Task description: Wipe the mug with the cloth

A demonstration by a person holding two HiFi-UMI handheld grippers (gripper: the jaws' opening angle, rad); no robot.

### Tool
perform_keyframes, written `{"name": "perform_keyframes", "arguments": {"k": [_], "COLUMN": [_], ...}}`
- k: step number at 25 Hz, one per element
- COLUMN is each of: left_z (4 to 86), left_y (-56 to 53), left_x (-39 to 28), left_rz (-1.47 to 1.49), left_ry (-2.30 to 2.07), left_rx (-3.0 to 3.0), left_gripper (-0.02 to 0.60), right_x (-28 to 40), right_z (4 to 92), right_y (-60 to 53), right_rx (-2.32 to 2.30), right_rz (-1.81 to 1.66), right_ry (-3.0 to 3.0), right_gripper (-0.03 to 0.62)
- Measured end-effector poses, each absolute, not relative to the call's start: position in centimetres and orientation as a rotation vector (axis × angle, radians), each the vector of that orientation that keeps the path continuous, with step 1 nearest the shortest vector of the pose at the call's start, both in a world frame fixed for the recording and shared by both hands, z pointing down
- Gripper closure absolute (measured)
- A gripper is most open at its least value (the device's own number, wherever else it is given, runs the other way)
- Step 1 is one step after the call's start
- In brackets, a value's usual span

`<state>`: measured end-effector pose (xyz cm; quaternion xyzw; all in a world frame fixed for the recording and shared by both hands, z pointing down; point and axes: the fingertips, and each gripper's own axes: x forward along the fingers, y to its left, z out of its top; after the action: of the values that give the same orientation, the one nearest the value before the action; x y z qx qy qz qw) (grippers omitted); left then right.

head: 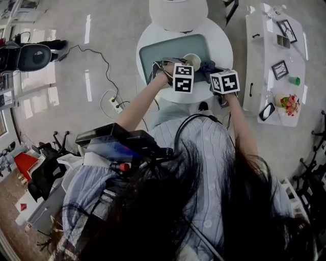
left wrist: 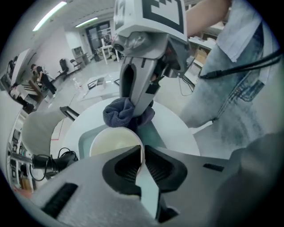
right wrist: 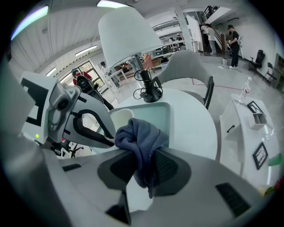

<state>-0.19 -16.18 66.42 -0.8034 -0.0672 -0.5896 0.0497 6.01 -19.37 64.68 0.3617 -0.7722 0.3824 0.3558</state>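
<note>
A cream mug stands on a teal tray on the round white table. My left gripper is shut on the mug, with the thin near rim pinched between its pads. A dark blue cloth hangs bunched in my right gripper, which is shut on it. In the left gripper view the cloth sits right at the mug's far rim, under the right gripper. In the right gripper view the mug shows just beyond the cloth, beside the left gripper.
A lamp with a white shade stands at the table's far side, with its black base and cable behind the tray. A white side table with picture frames is on the right. A grey chair stands beyond.
</note>
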Motion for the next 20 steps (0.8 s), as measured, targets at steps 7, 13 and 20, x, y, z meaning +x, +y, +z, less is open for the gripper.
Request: {"name": "perform_keyframes", "arguments": {"k": [7,13,20], "left_z": [66.6,66.6,66.6], "left_y": [-15.1,-14.8,-14.9], "left_x": [-1.2,-1.7,-0.9], "left_rz": [-1.741,-1.644,-1.701], "left_ry": [-0.501,-0.71,-0.437], "left_rx": [-2.222,-2.105,-2.327], "left_gripper": [0.537,0.537,0.535], "right_x": [5.7,5.6,5.5], "right_z": [64.8,64.6,64.4], "right_y": [-19.9,-20.8,-20.7], "right_rx": [0.912,0.913,0.911], "right_rz": [0.964,0.959,0.964], "right_ry": [-1.989,-1.988,-1.994], "right_gripper": [0.496,0.496,0.496]}}
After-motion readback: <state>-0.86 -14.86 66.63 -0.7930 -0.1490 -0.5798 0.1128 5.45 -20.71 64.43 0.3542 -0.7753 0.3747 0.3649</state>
